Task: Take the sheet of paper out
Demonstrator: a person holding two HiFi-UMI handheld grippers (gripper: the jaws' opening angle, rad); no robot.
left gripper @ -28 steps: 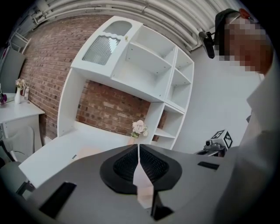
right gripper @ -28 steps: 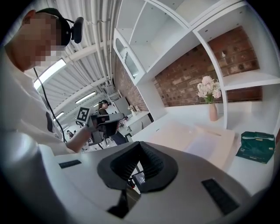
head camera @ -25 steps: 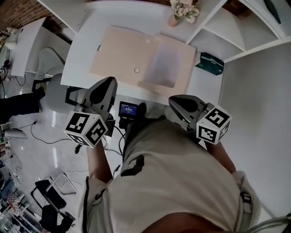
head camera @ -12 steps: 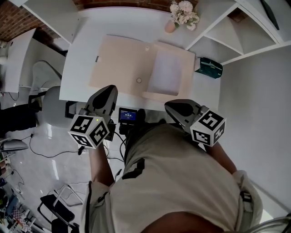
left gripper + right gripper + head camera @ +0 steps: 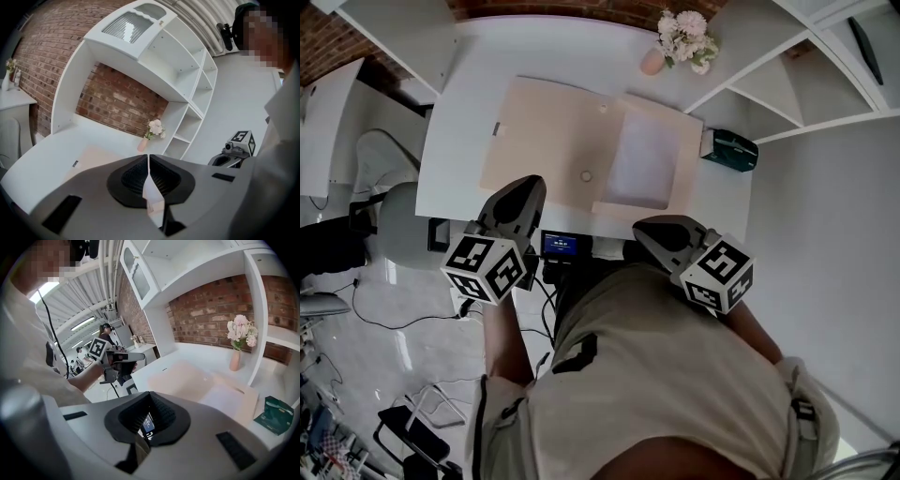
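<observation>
White sheet [image 5: 642, 159] flat in open beige folder [image 5: 546, 141], right half.

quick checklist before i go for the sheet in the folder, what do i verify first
1. Folder lies open on the desk: ok.
2. Sheet of paper exposed on the folder's right half: ok.
3. Left gripper open to grasp: not ok, fingers shut, empty.
4. Right gripper open to grasp: not ok, fingers shut, empty.
5. Vase stands apart from the sheet: ok.
6. Sheet loose rather than clipped in: cannot tell.
</observation>
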